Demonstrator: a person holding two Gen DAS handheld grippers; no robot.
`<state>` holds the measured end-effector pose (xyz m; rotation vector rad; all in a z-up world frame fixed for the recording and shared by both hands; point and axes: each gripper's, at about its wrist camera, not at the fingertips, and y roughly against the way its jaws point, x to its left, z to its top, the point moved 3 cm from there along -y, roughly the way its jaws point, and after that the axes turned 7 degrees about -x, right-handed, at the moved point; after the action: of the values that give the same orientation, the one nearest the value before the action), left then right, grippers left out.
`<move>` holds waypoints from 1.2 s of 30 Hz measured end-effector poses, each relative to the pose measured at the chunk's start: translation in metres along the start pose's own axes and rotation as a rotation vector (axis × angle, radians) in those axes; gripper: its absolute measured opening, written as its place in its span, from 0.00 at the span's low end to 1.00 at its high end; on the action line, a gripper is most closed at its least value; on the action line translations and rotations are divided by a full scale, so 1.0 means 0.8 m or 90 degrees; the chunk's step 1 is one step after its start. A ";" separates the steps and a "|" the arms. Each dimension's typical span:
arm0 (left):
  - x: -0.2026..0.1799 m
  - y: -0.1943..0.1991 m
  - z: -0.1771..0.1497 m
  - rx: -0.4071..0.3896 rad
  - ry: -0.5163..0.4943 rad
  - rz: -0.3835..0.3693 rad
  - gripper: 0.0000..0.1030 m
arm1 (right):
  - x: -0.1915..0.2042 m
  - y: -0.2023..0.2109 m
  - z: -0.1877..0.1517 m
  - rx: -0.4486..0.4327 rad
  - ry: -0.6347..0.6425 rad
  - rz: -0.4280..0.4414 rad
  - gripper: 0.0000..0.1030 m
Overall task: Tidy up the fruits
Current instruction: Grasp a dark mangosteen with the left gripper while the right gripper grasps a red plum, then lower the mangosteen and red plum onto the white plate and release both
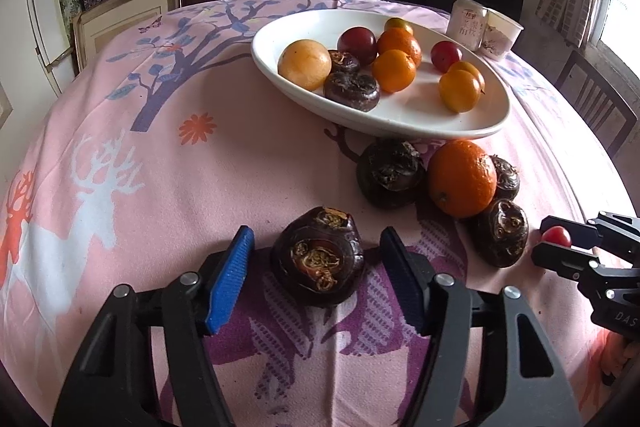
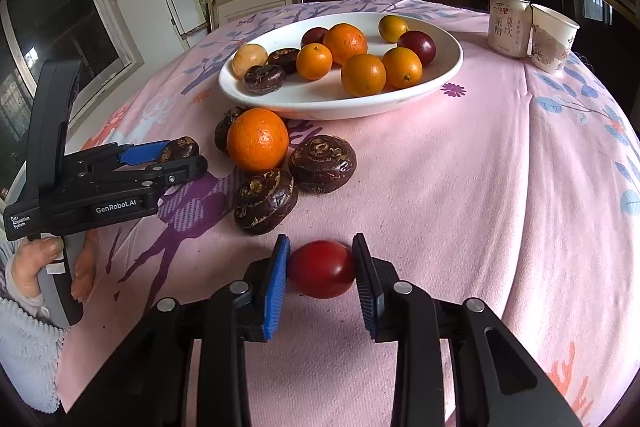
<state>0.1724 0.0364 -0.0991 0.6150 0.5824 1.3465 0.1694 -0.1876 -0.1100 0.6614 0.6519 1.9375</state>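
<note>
A white oval plate (image 1: 460, 123) (image 2: 400, 99) holds oranges, plums and two water chestnuts. My left gripper (image 1: 318, 259) is open with its blue pads on either side of a dark water chestnut (image 1: 318, 257) (image 2: 180, 149) on the pink cloth, not touching it. My right gripper (image 2: 322, 269) is shut on a small red tomato (image 2: 322, 269) (image 1: 557, 235) just above the cloth. An orange (image 1: 462, 179) (image 2: 258, 139) and three more water chestnuts (image 2: 266, 201) lie on the cloth in front of the plate.
A drink can (image 2: 508, 25) and a paper cup (image 2: 554, 39) stand behind the plate at the right. The table is round with a pink patterned cloth (image 2: 460, 187). A chair (image 1: 596, 103) stands at the far right edge. Shelves with boxes are behind.
</note>
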 end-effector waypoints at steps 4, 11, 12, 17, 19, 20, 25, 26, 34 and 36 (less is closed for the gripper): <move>0.004 0.003 0.001 -0.008 0.011 -0.005 0.41 | 0.000 0.006 -0.005 -0.002 0.001 0.011 0.31; -0.010 0.028 0.006 -0.063 -0.006 -0.013 0.41 | -0.008 0.017 -0.001 -0.030 -0.024 0.017 0.31; -0.013 0.034 0.009 -0.075 -0.008 -0.017 0.41 | -0.010 0.020 0.001 -0.039 -0.030 0.018 0.31; -0.027 0.048 0.044 -0.109 -0.019 -0.032 0.41 | -0.017 0.035 0.019 -0.082 -0.063 0.028 0.31; -0.033 0.046 0.067 -0.115 -0.021 -0.038 0.41 | -0.019 0.037 0.036 -0.086 -0.070 0.037 0.31; -0.037 0.042 0.080 -0.115 -0.020 -0.043 0.41 | -0.018 0.035 0.047 -0.088 -0.069 0.038 0.31; -0.067 0.007 0.117 -0.097 -0.040 -0.060 0.41 | -0.024 0.011 0.108 -0.098 -0.085 0.036 0.31; -0.073 -0.001 0.119 -0.092 -0.047 -0.061 0.41 | -0.028 0.004 0.119 -0.101 -0.093 0.034 0.31; -0.081 -0.045 0.116 -0.067 -0.067 -0.062 0.64 | -0.069 -0.067 0.182 -0.102 -0.169 0.032 0.49; -0.079 -0.043 0.117 -0.077 -0.069 -0.055 0.75 | -0.074 -0.072 0.183 -0.104 -0.175 0.021 0.72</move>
<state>0.2537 -0.0372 -0.0543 0.5541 0.4313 1.2500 0.3283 -0.1931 -0.0554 0.8193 0.3098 1.8618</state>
